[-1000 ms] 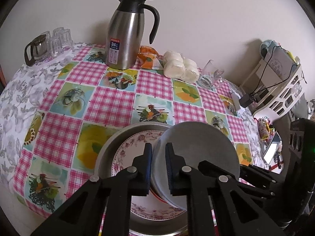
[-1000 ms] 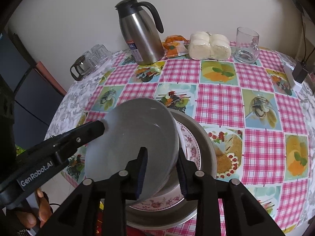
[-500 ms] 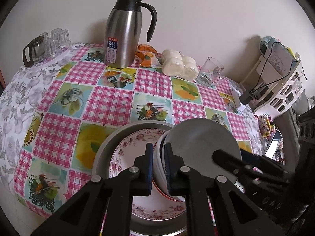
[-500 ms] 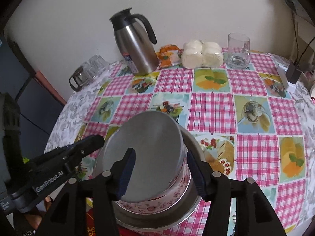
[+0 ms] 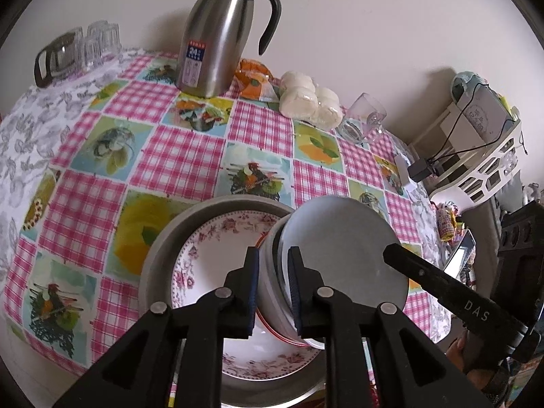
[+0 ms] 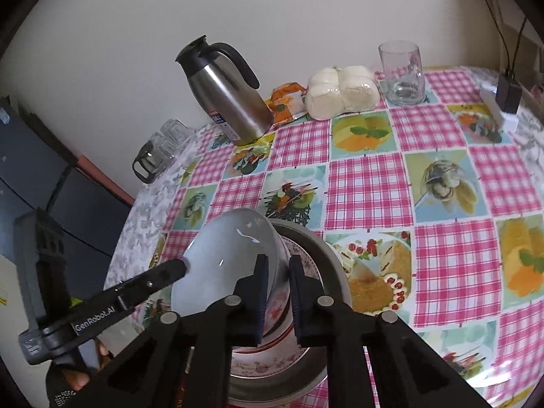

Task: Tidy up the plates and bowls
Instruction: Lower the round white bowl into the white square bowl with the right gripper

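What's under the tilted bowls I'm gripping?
A floral plate inside a grey metal pan lies under the bowl stack. The plate's centre and anything below it are covered.

A plain pale wall [image 5: 374, 17] stands behind the surface [image 5: 85, 204]. A white shelf rack [image 5: 482, 156] sits to its right. A dark cabinet [image 6: 30, 156] stands on its other side.

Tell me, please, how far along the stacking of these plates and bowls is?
Done: floral plate lies in the metal basin. In hand: both the left gripper and right gripper clamp the tilted bowl stack above it. Left: set the bowls down and let go.
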A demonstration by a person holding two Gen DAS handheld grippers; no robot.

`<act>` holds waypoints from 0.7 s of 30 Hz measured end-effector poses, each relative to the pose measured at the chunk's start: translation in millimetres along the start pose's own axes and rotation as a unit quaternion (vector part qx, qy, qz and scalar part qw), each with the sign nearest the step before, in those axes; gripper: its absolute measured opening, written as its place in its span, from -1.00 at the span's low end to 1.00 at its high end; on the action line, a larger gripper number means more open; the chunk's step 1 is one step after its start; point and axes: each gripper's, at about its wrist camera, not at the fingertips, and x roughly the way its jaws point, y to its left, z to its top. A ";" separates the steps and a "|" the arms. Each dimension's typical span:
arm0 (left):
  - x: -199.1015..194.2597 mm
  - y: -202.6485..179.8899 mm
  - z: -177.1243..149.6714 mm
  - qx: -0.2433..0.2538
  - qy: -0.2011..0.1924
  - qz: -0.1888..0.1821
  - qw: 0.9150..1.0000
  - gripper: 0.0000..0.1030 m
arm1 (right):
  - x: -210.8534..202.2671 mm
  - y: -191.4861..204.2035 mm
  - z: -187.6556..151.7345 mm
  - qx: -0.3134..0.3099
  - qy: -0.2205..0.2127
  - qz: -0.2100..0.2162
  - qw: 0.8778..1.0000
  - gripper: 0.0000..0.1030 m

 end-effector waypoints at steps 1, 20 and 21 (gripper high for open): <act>0.9 1.6 -0.2 -0.006 0.003 -0.004 1.000 -0.64 | -0.3 1.4 -0.2 -0.003 0.000 -0.002 1.000 -0.75; 14.9 3.5 -2.9 -0.016 0.034 -0.028 0.999 -0.37 | 13.4 0.2 -3.5 -0.004 0.020 -0.005 1.000 -0.75; 15.3 3.4 -2.8 -0.016 0.034 -0.030 0.999 -0.36 | 15.1 -0.3 -4.1 -0.002 0.023 -0.004 1.000 -0.75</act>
